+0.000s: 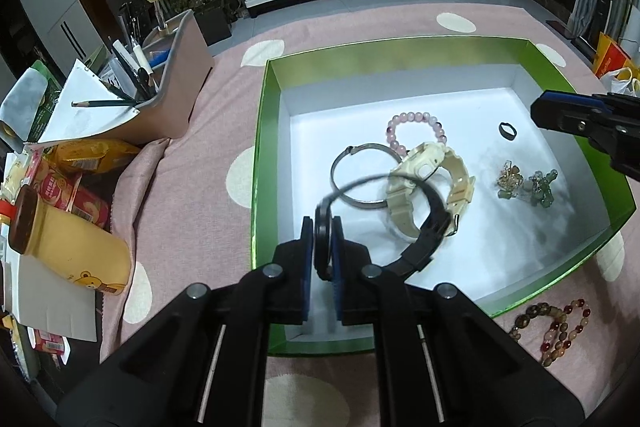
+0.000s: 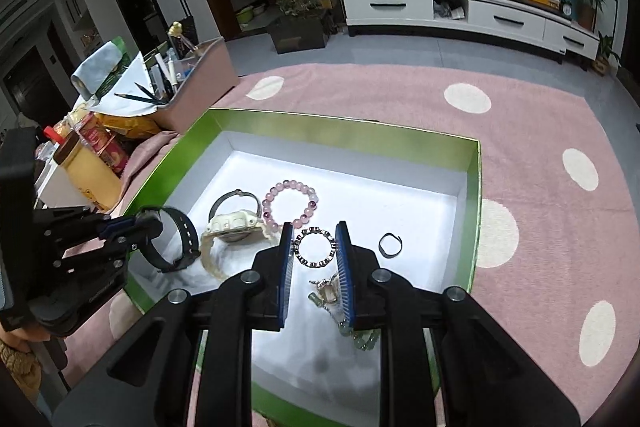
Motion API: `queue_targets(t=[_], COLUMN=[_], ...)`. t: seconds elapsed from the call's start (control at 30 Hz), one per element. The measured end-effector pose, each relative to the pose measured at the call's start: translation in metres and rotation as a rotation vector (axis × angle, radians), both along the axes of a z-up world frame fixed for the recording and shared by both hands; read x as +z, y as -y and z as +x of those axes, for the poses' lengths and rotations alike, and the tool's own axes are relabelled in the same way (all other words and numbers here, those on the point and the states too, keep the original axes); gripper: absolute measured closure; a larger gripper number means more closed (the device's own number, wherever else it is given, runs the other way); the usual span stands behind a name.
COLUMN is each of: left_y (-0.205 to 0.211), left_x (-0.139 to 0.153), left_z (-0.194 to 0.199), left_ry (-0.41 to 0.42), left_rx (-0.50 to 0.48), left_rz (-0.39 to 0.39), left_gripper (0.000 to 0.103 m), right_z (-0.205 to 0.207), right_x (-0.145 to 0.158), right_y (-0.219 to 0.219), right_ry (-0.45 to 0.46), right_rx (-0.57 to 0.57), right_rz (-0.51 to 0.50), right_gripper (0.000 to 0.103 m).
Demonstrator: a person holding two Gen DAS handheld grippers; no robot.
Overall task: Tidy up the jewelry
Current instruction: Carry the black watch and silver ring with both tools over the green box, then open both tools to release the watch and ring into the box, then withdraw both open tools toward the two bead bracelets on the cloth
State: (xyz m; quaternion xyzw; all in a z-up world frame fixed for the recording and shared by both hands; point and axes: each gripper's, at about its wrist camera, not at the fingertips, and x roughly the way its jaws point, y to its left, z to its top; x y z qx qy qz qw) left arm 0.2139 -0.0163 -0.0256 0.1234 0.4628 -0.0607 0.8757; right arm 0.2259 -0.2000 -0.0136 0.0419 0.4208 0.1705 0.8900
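The left gripper (image 1: pixel 323 247) has its jaws clenched on the case of a black watch (image 1: pixel 424 227), pinching it edge-on so the strap loops free toward the centre of the frame, over the open green box (image 1: pixel 264 131). That thin grip likely suits a hard flat case better than the floppy strap, and it lets the watch be set down among the pieces already in the box.

The right gripper (image 2: pixel 314 259), at the lower centre of its own view, holds a small silver link bracelet (image 2: pixel 314 247) across its width; the jaws close on the ring from both sides, so it hangs open and visible above the white floor of the box.

Already lying in the box, at mid-frame, are a cream watch (image 1: pixel 428 183), a metal bangle (image 1: pixel 360 175), a pink bead bracelet (image 1: pixel 416 131), a small dark ring (image 1: pixel 507 130) and green charm pieces (image 1: pixel 528 185), spread apart rather than heaped, which probably keeps them from tangling. Amber bead bracelets (image 1: pixel 554 327) wait on the pink spotted cloth (image 1: pixel 192 187) at lower right, outside the box, not yet sorted.
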Motion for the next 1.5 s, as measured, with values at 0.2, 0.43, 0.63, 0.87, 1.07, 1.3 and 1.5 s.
queue_targets(t=[0.2, 0.43, 0.63, 0.87, 1.07, 1.3, 1.5], left_y=[-0.001, 0.0, 0.001, 0.001, -0.002, -0.007, -0.008], left_x=[0.006, 0.021, 0.038, 0.052, 0.049, 0.035, 0.017], left_z=[-0.001, -0.012, -0.033, -0.064, -0.088, -0.107, -0.122], left_ry=[0.019, 0.057, 0.102, 0.123, 0.101, 0.056, 0.005], left_rx=[0.001, -0.006, -0.023, -0.048, -0.047, -0.009, 0.013], left_rz=[-0.022, -0.058, -0.096, -0.149, -0.195, -0.216, -0.243], left_gripper=[0.087, 0.065, 0.057, 0.04, 0.029, 0.009, 0.005], right_z=[0.008, -0.003, -0.026, -0.063, -0.097, -0.13, -0.15], right_x=[-0.004, 0.001, 0.017, 0.033, 0.032, 0.014, -0.005], right_y=[0.004, 0.015, 0.028, 0.04, 0.051, 0.057, 0.063], right_ry=[-0.011, 0.001, 0.042, 0.092, 0.09, 0.028, -0.046], right_rx=[-0.027, -0.049, -0.057, -0.056, -0.066, -0.094, -0.114], right_rz=[0.009, 0.025, 0.036, 0.049, 0.069, 0.052, 0.056], right_gripper=[0.073, 0.068, 0.067, 0.066, 0.055, 0.034, 0.03])
